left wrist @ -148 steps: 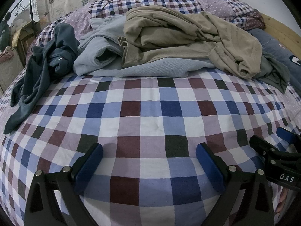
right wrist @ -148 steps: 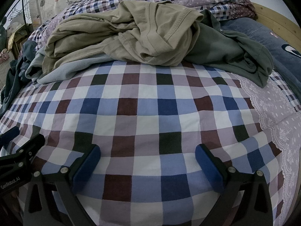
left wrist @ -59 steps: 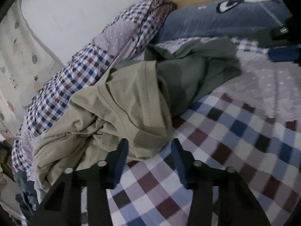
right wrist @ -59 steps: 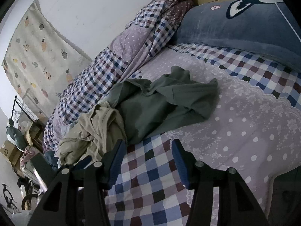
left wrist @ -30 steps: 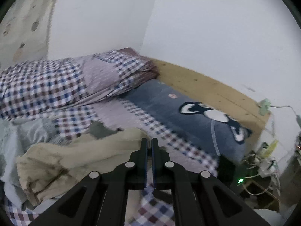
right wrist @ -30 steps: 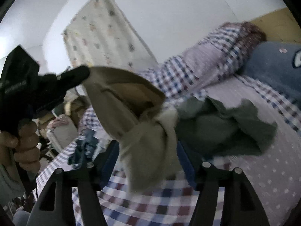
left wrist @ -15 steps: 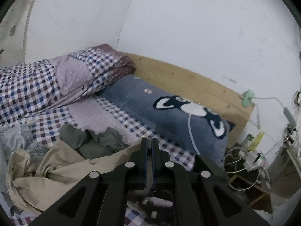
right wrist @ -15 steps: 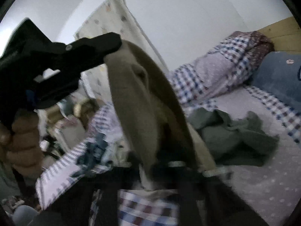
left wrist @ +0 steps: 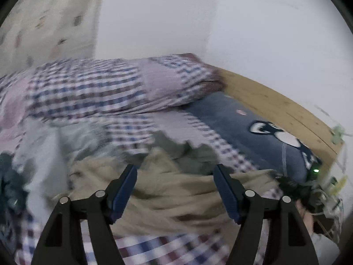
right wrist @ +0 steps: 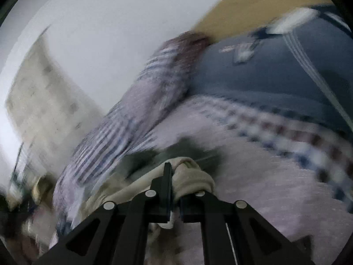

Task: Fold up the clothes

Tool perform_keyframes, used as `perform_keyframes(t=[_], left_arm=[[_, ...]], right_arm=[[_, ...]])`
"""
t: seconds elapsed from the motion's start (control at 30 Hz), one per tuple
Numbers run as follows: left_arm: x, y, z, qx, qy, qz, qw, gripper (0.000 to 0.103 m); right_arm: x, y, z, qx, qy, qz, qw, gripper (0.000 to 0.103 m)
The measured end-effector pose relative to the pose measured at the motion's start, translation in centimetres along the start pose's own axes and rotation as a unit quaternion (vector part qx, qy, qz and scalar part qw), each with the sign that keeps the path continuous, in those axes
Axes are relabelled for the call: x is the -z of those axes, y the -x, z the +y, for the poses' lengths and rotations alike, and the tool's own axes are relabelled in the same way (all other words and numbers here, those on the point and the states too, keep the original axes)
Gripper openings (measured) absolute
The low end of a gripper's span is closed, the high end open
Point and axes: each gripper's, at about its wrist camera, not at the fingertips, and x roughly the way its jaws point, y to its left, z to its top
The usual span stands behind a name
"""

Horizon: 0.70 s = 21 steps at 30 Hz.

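A beige garment lies spread over the checked bedspread, right in front of my left gripper. That gripper is open, its blue pads apart above the cloth. In the blurred right wrist view my right gripper is shut on a bunched fold of the beige garment, which trails off to the left. A dark green garment lies beyond the beige one, also seen as the dark green garment just past the right fingers.
A pale blue garment and a dark teal one lie at the left. A rolled checked quilt, a navy pillow and a wooden headboard sit behind. Cables and a hand are at the right.
My left gripper has opened and let go of the beige garment, which now lies lower on the bed. My right gripper has shut on a fold of it and swung fast.
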Motion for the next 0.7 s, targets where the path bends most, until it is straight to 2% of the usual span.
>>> perform_keyframes(t=[0.07, 0.17, 0.27, 0.3, 0.37, 0.4, 0.43, 0.5, 0.7], left_arm=[[1.3, 0.2, 2.7, -0.026, 0.017, 0.009, 0.9995, 0.076], [3.9, -0.1, 6.0, -0.057, 0.038, 0.035, 0.9970, 0.076], [6.5, -1.4, 8.3, -0.068, 0.060, 0.067, 0.9936, 0.076], [7.3, -2.0, 8.7, -0.068, 0.066, 0.076, 0.9926, 0.076], [8.6, -3.3, 9.2, -0.068, 0.077, 0.094, 0.9903, 0.076], [8.9, -4.0, 9.1, -0.067, 0.079, 0.099, 0.9897, 0.076], [9.2, -4.7, 9.1, -0.066, 0.081, 0.103, 0.9891, 0.076], [9.1, -5.9, 8.6, -0.058, 0.085, 0.106, 0.9890, 0.076], [6.6, -9.6, 7.2, -0.034, 0.095, 0.095, 0.9904, 0.076]], right_arm=[[-0.4, 0.0, -2.3, 0.088, -0.034, -0.007, 0.996, 0.004], [-0.2, -1.4, -3.7, 0.171, -0.046, 0.023, 0.984, 0.007], [-0.2, -2.2, -3.0, 0.208, -0.031, 0.034, 0.977, 0.010], [-0.2, -2.1, -2.4, 0.213, -0.022, 0.030, 0.976, 0.015], [-0.1, -2.3, -1.0, 0.212, 0.000, 0.025, 0.977, 0.032], [0.1, -2.6, -0.3, 0.205, 0.012, 0.029, 0.978, 0.048], [0.3, -3.0, 0.5, 0.198, 0.025, 0.032, 0.979, 0.060], [1.1, -3.0, 1.6, 0.185, 0.045, 0.034, 0.981, 0.066], [2.8, -2.8, 4.5, 0.127, 0.092, 0.030, 0.987, 0.067]])
